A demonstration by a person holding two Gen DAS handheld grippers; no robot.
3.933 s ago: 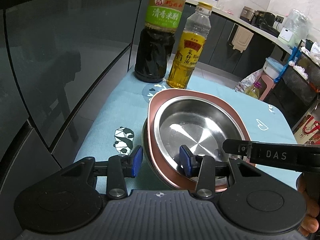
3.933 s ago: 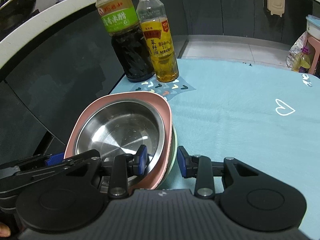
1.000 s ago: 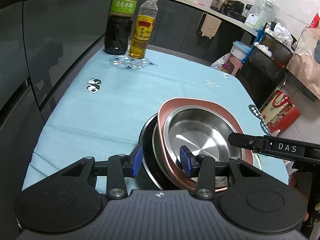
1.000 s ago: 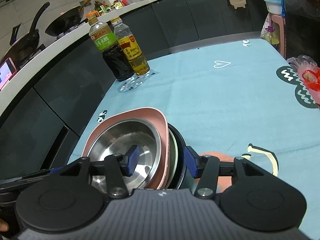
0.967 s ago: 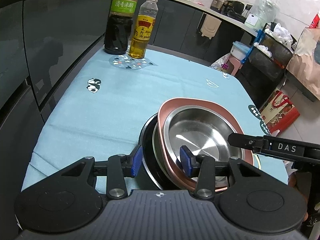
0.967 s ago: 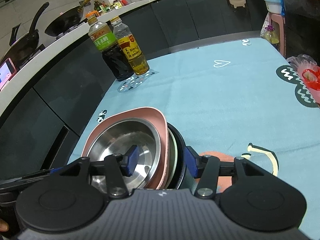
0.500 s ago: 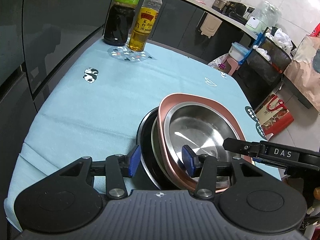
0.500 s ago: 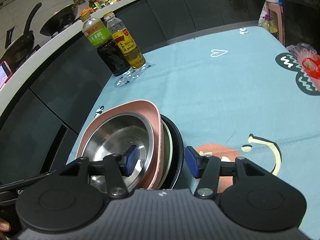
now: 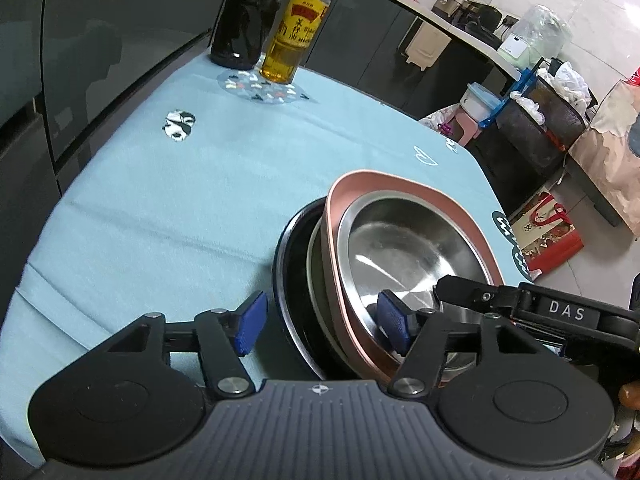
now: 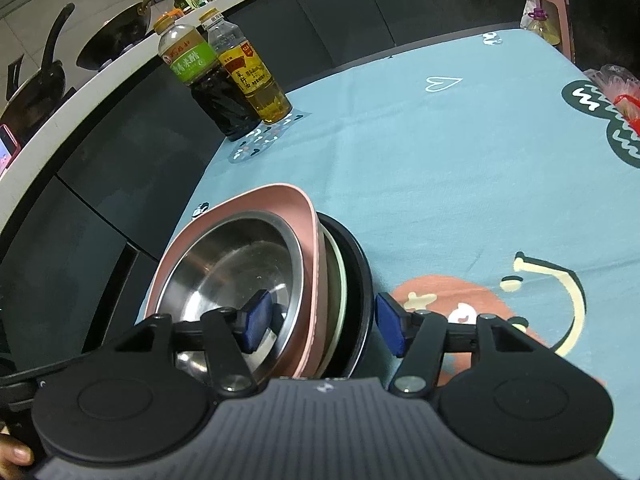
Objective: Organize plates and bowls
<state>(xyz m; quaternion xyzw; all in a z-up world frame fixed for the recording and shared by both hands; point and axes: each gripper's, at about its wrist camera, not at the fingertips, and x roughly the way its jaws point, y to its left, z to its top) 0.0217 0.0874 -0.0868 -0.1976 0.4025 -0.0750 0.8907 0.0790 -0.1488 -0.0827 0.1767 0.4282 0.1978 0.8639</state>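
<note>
A stack of dishes stands near the table's front edge: a steel bowl [image 9: 408, 256] in a pink square bowl [image 9: 404, 188], over a pale plate and a black bowl [image 9: 292, 264]. The stack also shows in the right wrist view, with the steel bowl [image 10: 236, 268], pink bowl [image 10: 272, 200] and black bowl [image 10: 356, 276]. My left gripper [image 9: 320, 322] straddles the stack's near left rim, one finger inside the steel bowl, one outside the black bowl. My right gripper [image 10: 324, 318] straddles the right rim the same way. Whether the pads press the rims I cannot tell.
A dark vinegar bottle [image 9: 248, 12] and a yellow oil bottle [image 9: 296, 32] stand at the far left of the light blue tablecloth [image 9: 200, 168]. Dark cabinets run along the left. Bags and a stool stand on the floor at right. A wok [image 10: 116, 44] sits on the counter.
The stack, straddled by both grippers, has moved from beside the bottles back toward the table's near edge. Over the last second the view shifted slightly closer to the cloth.
</note>
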